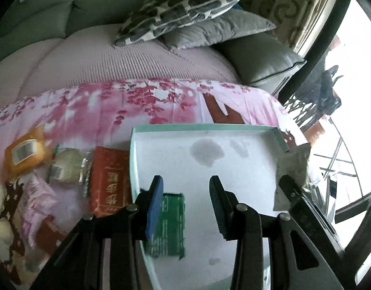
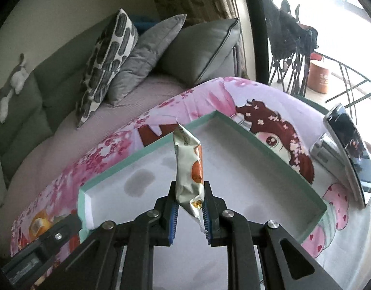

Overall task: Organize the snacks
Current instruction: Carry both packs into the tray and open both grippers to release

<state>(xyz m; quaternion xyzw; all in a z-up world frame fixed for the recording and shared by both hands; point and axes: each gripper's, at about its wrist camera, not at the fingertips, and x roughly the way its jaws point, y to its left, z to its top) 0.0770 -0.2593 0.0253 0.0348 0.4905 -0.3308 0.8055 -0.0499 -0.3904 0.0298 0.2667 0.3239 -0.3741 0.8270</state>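
Right wrist view has the right gripper (image 2: 189,211) clamped on a light, crinkly white-and-orange foil snack packet (image 2: 189,169) near its lower crimped end, over the shallow green-rimmed white cardboard tray (image 2: 146,154), while the left gripper (image 1: 186,189) stands apart, empty.

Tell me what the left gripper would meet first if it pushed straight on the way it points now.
Probably the white floor of the box: the open left gripper points down into it, with the green packet just left of its line. Depth is unclear.

A crinkled white-and-orange foil snack packet (image 2: 189,169) stood upright, pinched between the right claw (image 2: 190,213) fingers, above a shallow white mint-rimmed cardboard tray (image 2: 277,155).
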